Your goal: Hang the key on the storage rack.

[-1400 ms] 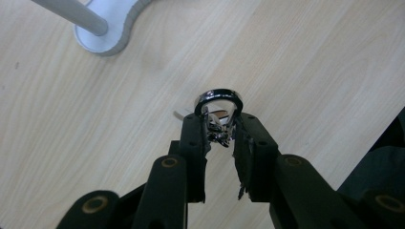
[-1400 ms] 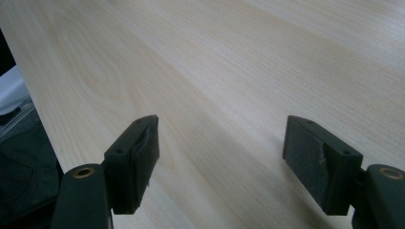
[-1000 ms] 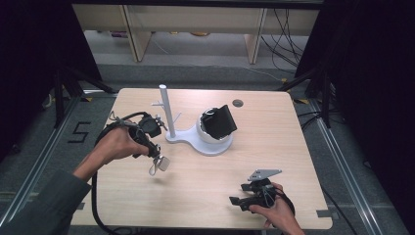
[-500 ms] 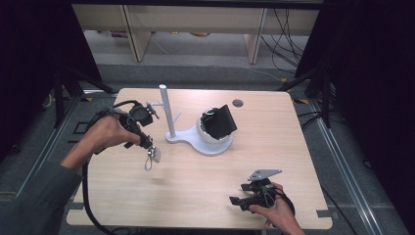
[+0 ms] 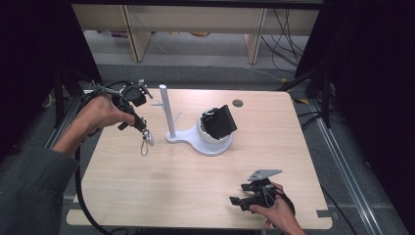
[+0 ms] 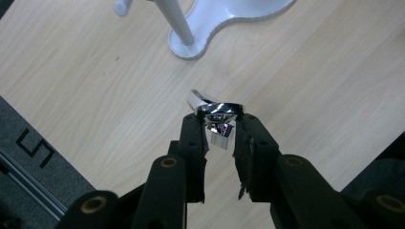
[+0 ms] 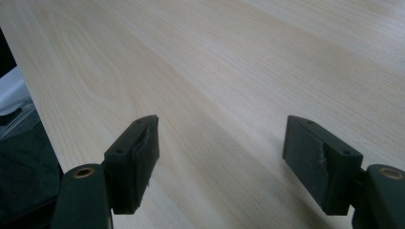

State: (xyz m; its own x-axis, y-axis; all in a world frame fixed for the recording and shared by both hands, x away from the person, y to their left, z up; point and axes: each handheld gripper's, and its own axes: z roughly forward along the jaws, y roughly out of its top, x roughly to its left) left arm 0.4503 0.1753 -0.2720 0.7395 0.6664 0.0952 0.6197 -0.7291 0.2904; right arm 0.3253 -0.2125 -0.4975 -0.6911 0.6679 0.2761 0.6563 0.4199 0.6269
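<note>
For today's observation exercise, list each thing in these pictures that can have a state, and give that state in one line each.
Left gripper: shut on the metal ring, held above the table.
Metal ring: gripped, hanging clear of the table.
Right gripper: open, nothing between its jaws, low over the table.
White stand: upright, pegs bare.
Black holder: tilted in the white bowl.

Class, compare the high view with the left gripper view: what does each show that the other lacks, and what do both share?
High view alone: the right gripper, open, near the table's front edge; the bowl on the white stand with a black object in it. Left gripper view alone: close up, the left gripper clamps a shiny metal ring with a small tag. Both: the wooden table, the stand's pole and the held ring.
</note>
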